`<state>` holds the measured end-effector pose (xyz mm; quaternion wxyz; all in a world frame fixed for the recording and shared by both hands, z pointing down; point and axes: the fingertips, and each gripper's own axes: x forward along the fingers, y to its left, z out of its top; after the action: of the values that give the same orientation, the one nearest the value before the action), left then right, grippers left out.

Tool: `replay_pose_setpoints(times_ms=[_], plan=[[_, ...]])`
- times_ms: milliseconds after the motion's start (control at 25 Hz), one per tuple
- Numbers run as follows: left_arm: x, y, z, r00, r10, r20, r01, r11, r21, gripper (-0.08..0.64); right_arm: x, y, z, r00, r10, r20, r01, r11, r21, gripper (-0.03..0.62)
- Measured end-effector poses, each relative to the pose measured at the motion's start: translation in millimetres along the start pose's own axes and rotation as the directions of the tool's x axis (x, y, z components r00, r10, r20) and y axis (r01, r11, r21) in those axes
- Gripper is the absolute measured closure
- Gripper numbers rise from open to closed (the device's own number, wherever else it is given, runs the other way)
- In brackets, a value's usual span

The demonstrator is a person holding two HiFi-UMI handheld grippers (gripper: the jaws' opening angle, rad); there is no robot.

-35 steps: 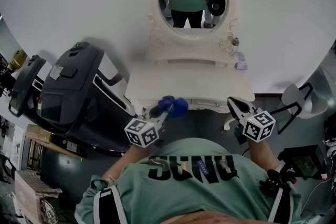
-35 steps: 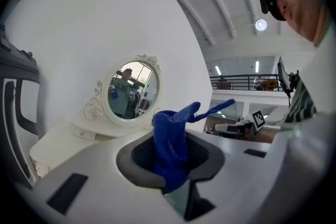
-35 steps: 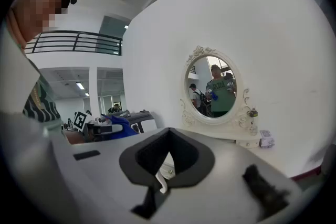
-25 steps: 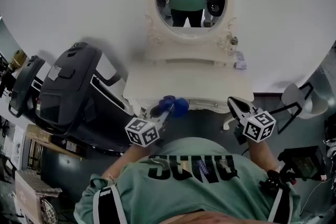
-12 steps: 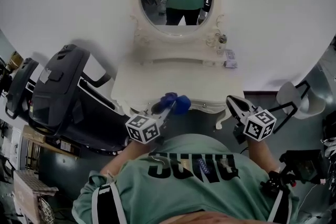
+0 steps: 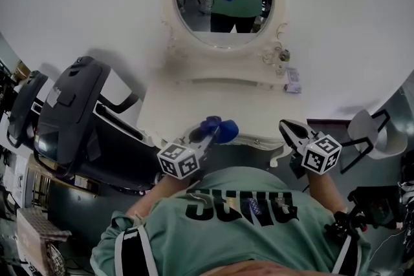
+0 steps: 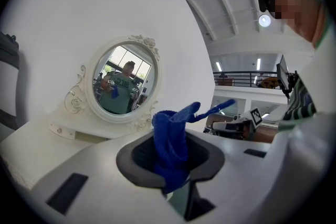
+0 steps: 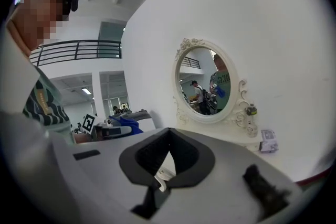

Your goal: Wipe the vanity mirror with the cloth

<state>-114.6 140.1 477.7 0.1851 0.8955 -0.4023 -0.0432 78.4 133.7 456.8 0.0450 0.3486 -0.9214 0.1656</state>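
Observation:
The oval vanity mirror (image 6: 223, 0) in its white carved frame stands at the back of the white vanity table (image 6: 213, 103), against the wall. My left gripper (image 6: 206, 134) hovers at the table's front edge, well short of the mirror, shut on a blue cloth (image 6: 220, 130). In the left gripper view the cloth (image 7: 170, 144) sticks up between the jaws, with the mirror (image 7: 123, 84) ahead on the left. My right gripper (image 6: 291, 131) is held off the table's front right corner, shut and empty. The right gripper view shows the mirror (image 8: 205, 81) ahead of it.
A small bottle (image 6: 283, 56) and a small box (image 6: 293, 81) sit on the vanity's right side below the mirror. A black machine (image 6: 71, 119) stands to the left of the vanity. A white chair (image 6: 369, 132) is on the right.
The vanity and mirror have shifted in the head view as the person moved. Both grippers keep about the same pose, and the left one still holds the cloth.

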Motion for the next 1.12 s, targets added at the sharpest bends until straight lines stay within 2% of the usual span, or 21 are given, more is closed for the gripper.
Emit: replay_pose_setpoints(times_ms=[200,360,520,640,720,760,800,840,880,960,1040,1120], plan=[[30.9,90.3,32.3,0.998,-0.062,0.000,0.062,0.998,-0.004,0.474,93.4,-18.4,26.4,0.999,-0.045,0.023,0.045,0.999,0.004,0.584],[49.8,171.6,86.8,0.995,-0.103,-0.004,0.103,0.995,0.016,0.474,173.7,-26.8,55.8,0.997,-0.077,0.020,0.077,0.997,0.028,0.584],[70.2,230.3,136.2,0.992,-0.123,-0.012,0.124,0.986,0.113,0.474,235.9,-40.5,92.9,0.993,-0.116,0.033,0.115,0.993,0.025,0.584],[90.1,255.8,158.5,0.993,-0.114,-0.007,0.113,0.973,0.203,0.474,261.9,-50.2,100.2,0.994,-0.113,0.009,0.113,0.994,0.002,0.584],[108.3,266.0,175.3,0.996,-0.089,0.004,0.084,0.953,0.291,0.474,268.8,-63.6,101.5,0.993,-0.114,-0.010,0.114,0.993,-0.009,0.584],[118.2,268.2,185.9,0.998,-0.066,0.012,0.057,0.932,0.359,0.474,269.0,-72.8,102.5,0.993,-0.115,-0.017,0.115,0.993,-0.010,0.584],[128.5,268.6,198.1,0.999,-0.030,0.021,0.017,0.892,0.451,0.474,267.3,-83.3,103.8,0.993,-0.114,-0.021,0.114,0.993,-0.008,0.584],[139.0,268.1,212.0,0.999,0.020,0.034,-0.035,0.826,0.562,0.474,264.5,-94.4,105.4,0.994,-0.110,-0.024,0.109,0.994,-0.004,0.584],[149.7,267.7,227.7,0.995,0.080,0.056,-0.097,0.734,0.672,0.474,261.5,-105.7,107.0,0.995,-0.100,-0.024,0.100,0.995,0.000,0.584],[171.5,266.9,266.8,0.971,0.204,0.127,-0.216,0.515,0.829,0.474,254.7,-126.8,111.1,0.997,-0.072,-0.020,0.073,0.997,0.009,0.584],[194.0,260.5,315.4,0.930,0.295,0.217,-0.303,0.285,0.909,0.474,246.5,-145.0,116.0,0.999,-0.037,-0.010,0.037,0.999,0.011,0.584],[217.7,250.4,366.6,0.880,0.352,0.318,-0.347,0.021,0.938,0.474,239.7,-164.3,118.9,1.000,-0.007,-0.002,0.007,1.000,0.017,0.584]])
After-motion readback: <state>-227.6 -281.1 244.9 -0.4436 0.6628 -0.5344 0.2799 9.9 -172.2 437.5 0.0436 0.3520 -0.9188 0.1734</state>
